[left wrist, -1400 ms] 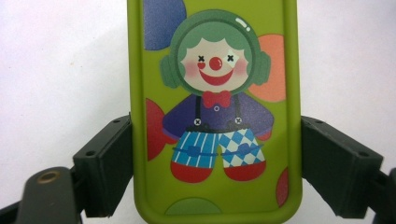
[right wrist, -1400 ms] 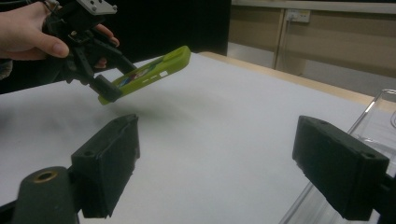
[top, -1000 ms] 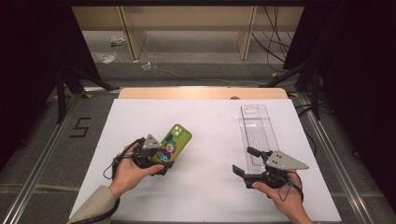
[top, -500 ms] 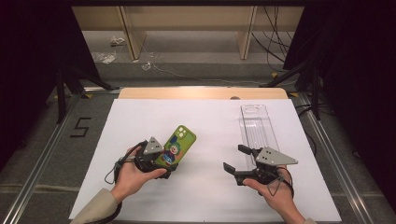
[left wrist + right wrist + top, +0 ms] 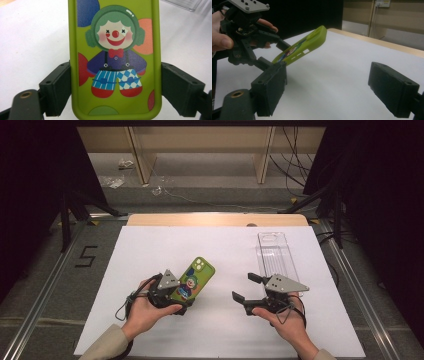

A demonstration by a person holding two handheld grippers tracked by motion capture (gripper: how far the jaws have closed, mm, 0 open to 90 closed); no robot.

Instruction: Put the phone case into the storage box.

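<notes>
We hold the green phone case point(image 5: 194, 279) pinched across its short end in our left claw point(image 5: 176, 296), lifted off the white table point(image 5: 150, 245) with its long axis running up and away from the jaws. Our right claw point(image 5: 246, 290) is spread and empty, and the case lies off to its left, tilted. The right gripper view shows that tilt and the side cutouts point(image 5: 300, 53); the left gripper view shows the clown print point(image 5: 115, 57).

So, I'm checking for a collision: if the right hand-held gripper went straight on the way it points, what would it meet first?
Probably the left hand-held gripper holding the tilted green clown-printed phone case; the open right hand-held gripper faces them, though depth is unclear.
</notes>
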